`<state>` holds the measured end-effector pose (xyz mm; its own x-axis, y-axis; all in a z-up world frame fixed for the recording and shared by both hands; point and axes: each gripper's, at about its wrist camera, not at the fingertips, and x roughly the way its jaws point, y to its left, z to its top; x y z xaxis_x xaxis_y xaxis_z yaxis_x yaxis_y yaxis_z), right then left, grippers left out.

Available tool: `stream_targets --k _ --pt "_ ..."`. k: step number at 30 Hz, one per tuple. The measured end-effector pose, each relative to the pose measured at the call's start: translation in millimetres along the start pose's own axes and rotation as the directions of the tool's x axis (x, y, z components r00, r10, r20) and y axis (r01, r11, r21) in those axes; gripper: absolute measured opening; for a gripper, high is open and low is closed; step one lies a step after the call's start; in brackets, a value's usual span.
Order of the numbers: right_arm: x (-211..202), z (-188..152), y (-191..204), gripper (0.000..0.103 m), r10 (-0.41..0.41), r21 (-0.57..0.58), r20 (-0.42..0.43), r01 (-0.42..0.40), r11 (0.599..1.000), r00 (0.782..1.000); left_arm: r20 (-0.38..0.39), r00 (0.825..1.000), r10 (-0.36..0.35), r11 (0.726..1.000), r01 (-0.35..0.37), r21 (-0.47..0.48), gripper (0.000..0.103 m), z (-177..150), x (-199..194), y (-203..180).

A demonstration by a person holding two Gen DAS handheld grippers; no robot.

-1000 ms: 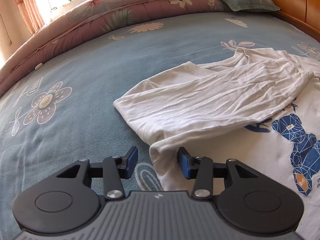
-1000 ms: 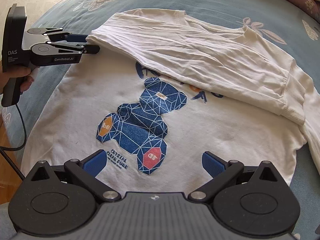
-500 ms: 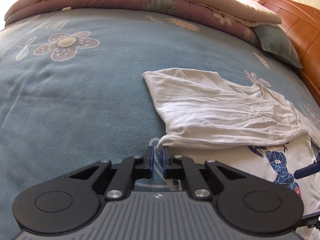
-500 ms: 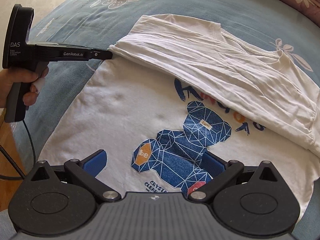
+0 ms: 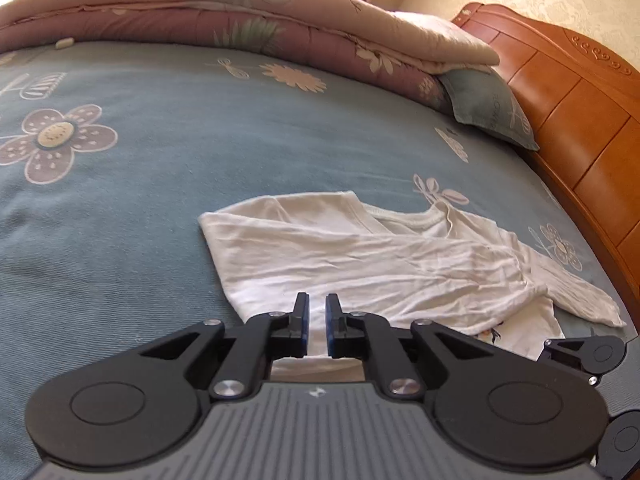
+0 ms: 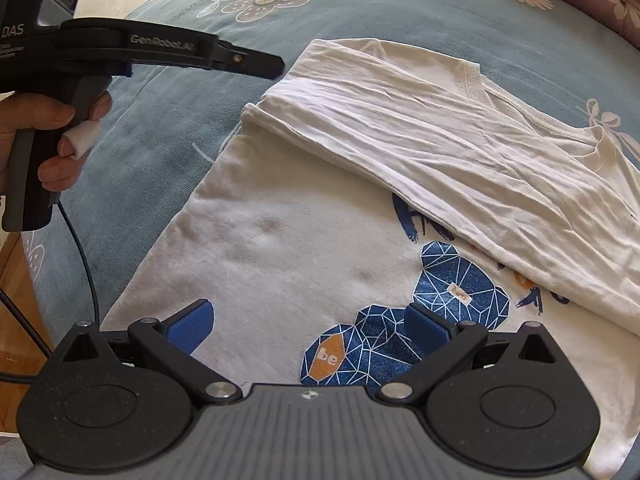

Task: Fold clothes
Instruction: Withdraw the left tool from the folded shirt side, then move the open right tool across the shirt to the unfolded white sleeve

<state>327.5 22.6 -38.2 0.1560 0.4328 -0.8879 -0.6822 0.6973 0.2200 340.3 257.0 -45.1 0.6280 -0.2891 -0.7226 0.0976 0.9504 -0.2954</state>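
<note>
**White tee half-folded, both tools clear of cloth**

T-shirt (image 6: 304,240) lies centre frame on blue bedsheet (image 5: 140,208); open sheet upper left. Left gripper (image 5: 317,326) opening slightly, nothing between pads, prob. just above hem. Right gripper (image 6: 310,326) spread wide, empty. Shirt's right edge cut off.

The left wrist view looks low across the blue flowered bedsheet (image 5: 168,168) toward the wooden headboard (image 5: 580,96). The right wrist view looks steeply down, close. Both share the white cotton T-shirt (image 5: 360,264) (image 6: 320,240).

White bear-print T-shirt (image 6: 280,240) — half-folded, flat on bed
</note>
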Motion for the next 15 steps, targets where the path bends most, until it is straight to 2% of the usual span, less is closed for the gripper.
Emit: stream_targets --k 5,8,9,12,15 --pt "-4 -2 -9 0.103 -0.026 0.005 0.010 0.026 1.000 1.000 -0.035 0.993 0.115 0.990 -0.111 0.087 0.006 -13 10 10" --pt "-1 -10 -21 0.103 -0.049 0.040 -0.005 0.049 0.998 0.999 -0.009 0.984 0.176 0.978 -0.174 0.119 0.006 1 2 8" --pt "0 -12 -25 0.103 -0.057 0.053 -0.011 0.057 0.997 0.998 0.002 0.985 0.172 0.978 -0.171 0.117 0.006 7 1 8" --pt "4 -21 -30 0.103 -0.060 0.077 -0.011 0.060 0.995 0.998 0.025 0.995 0.097 0.990 -0.099 0.097 0.008 24 2 7" --pt "9 -25 -21 0.103 -0.103 0.022 -0.015 0.103 0.994 0.995 -0.014 0.999 0.047 0.990 -0.044 0.136 0.014 28 22 1"
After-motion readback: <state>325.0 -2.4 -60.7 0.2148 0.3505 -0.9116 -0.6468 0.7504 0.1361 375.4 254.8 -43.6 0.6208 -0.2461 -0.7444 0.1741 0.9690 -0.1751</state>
